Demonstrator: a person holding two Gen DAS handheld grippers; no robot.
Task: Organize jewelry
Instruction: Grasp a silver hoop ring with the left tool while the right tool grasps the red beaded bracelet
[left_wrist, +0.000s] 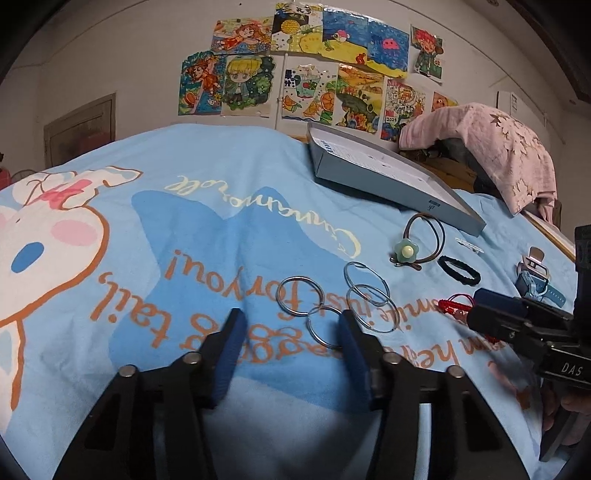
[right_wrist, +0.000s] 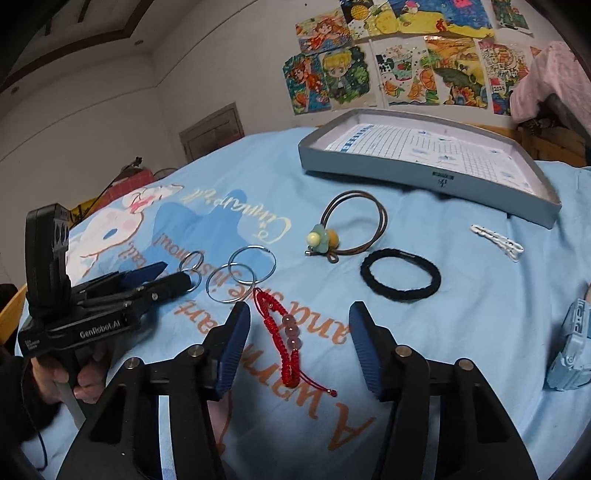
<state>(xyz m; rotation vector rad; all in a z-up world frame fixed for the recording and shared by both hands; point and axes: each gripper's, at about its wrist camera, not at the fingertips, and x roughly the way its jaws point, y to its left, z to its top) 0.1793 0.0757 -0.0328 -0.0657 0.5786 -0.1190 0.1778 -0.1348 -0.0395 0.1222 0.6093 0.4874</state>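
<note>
My right gripper (right_wrist: 295, 343) is spread around the red braided bracelet (right_wrist: 284, 347) at lower centre, to pinch it; my left gripper (left_wrist: 290, 341) is spread near 4 metal rings (left_wrist: 325, 326).

Both claws are held low, side by side. The left claw (left_wrist: 290, 321) has its jaws spread wide. The right claw (right_wrist: 299, 314) is likewise spread, holding nothing. A hand (right_wrist: 66, 376), partly hidden, seems to grip the left claw's handle.
</note>
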